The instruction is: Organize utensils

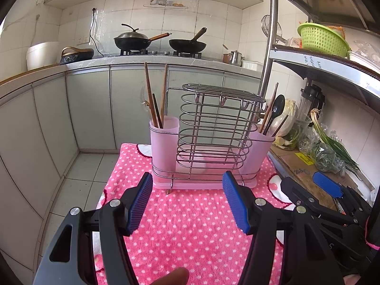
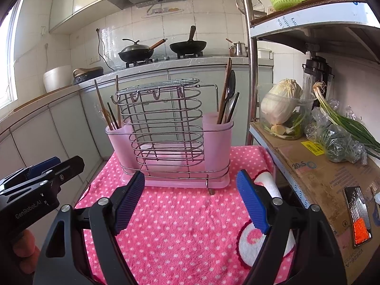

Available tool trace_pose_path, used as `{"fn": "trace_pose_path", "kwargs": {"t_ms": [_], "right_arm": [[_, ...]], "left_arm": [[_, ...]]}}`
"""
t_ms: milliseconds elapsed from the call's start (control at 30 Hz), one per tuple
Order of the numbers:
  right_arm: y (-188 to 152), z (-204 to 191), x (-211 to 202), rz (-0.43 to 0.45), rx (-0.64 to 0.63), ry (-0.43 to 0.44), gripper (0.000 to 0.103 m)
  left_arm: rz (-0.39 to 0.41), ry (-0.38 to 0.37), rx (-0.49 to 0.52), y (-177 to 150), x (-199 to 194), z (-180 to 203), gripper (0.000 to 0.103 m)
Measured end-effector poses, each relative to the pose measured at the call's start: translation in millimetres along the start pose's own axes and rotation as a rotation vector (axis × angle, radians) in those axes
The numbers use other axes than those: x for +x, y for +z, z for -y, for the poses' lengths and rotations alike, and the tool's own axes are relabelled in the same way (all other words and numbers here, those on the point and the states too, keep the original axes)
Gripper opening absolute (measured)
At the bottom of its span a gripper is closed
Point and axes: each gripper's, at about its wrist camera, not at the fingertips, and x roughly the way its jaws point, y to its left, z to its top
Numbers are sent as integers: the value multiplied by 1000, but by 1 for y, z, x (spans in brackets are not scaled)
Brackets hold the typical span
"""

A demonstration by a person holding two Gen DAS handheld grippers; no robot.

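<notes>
utensils [image 1: 155,109] stand sorted in the rack's [image 1: 209,142] two end cups; your left gripper [image 1: 187,201] and right gripper [image 2: 190,201] hover wide open, empty, ready to reach.

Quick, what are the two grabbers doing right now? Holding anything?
Left gripper: open, holding nothing.
Right gripper: open, holding nothing.
</notes>
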Motion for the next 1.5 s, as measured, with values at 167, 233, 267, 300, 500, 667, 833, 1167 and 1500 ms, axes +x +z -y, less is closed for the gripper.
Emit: {"fn": "trace_pose_path", "kwargs": {"t_ms": [167,233,267,300,500,667,833,1167,1500], "right_arm": [[0,-2,1,-2,-8,1,80],[0,-2,1,-3,-10,1,80],[0,-2,1,-3,-10,0,80],[0,-3,1,-3,-11,0,80],[0,-2,2,-1,-8,0,80],[0,-2,2,-2,-9,0,80],[0,-2,2,-2,-10,0,80],[1,-2,2,-2,-11,4,80],[1,-5,0,2,-18,4,80]], "left_arm": [[2,0,2,0,-1,0,60],[2,-1,2,0,-1,0,60],[2,-1,1,0,-1,-1,60],[2,-1,1,0,-1,0,60],[3,1,2,0,-2,0,60],[3,1,3,0,-2,0,60],[3,1,6,0,-3,-1,60],[2,-4,11,-1,-4,0,60],[3,-2,12,1,-4,-1,60]]}}
